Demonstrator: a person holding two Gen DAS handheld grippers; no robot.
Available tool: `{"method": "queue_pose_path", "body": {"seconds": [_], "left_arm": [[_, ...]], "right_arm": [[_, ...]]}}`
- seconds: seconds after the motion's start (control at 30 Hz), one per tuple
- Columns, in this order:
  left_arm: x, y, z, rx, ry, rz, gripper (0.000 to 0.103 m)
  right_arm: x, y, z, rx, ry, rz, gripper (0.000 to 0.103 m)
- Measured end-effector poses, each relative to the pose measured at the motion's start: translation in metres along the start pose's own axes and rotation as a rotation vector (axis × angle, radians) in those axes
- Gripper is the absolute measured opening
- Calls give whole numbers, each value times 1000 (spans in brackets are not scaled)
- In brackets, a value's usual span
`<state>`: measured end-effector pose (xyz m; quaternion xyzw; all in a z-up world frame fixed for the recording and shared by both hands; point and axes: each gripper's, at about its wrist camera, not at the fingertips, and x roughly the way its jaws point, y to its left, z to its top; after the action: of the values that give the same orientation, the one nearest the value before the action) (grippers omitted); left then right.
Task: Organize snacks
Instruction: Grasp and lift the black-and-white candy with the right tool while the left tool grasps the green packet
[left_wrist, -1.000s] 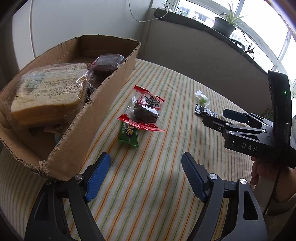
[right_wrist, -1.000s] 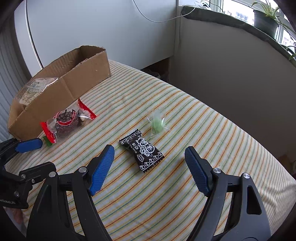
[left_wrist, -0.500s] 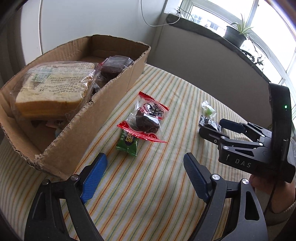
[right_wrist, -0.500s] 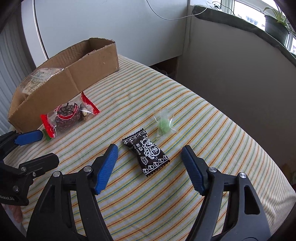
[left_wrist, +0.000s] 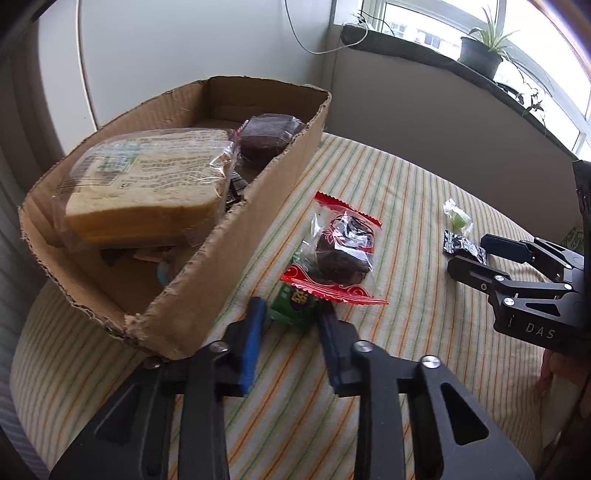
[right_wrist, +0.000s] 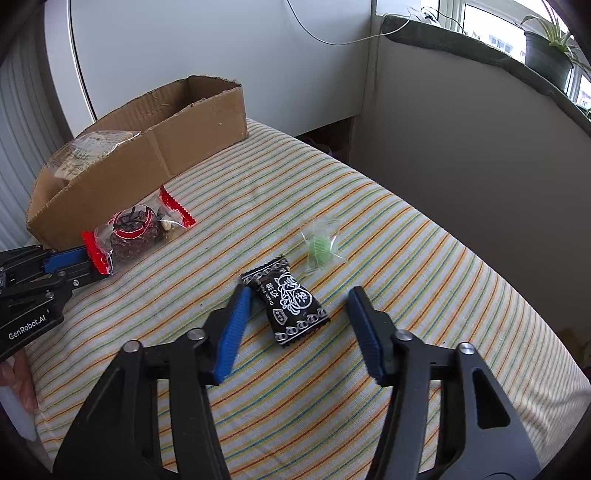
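- Closing on the small green packet (left_wrist: 295, 304), the left gripper (left_wrist: 291, 336) has its blue pads at either side of it, just beside the cardboard box (left_wrist: 236, 236).
- The red-ended snack bag (left_wrist: 341, 254) lies touching that packet.
- The right gripper (right_wrist: 299, 325) is spread open around the black candy packet (right_wrist: 290, 301) on the striped cloth (right_wrist: 424, 258); the green candy (right_wrist: 319, 247) lies near.

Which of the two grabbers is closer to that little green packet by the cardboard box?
Left. The left gripper has its fingers on either side of the green packet. The right gripper is off across the table, around the black candy wrapper.
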<state>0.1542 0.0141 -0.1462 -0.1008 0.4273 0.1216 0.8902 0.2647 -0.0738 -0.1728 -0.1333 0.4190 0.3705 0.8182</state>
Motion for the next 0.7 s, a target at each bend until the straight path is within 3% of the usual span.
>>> {"method": "queue_pose_path", "body": {"seconds": [0.1, 0.33, 0.7], "left_arm": [[0, 4, -1, 9, -5, -20, 19], [-9, 9, -7, 8, -29, -90, 18], [-37, 30, -22, -24, -44, -217, 18]], "right_arm": [[-3, -1, 0, 9, -2, 5, 29], [-11, 0, -7, 30, 9, 21, 28], [-46, 18, -37, 182, -19, 16, 28]]}}
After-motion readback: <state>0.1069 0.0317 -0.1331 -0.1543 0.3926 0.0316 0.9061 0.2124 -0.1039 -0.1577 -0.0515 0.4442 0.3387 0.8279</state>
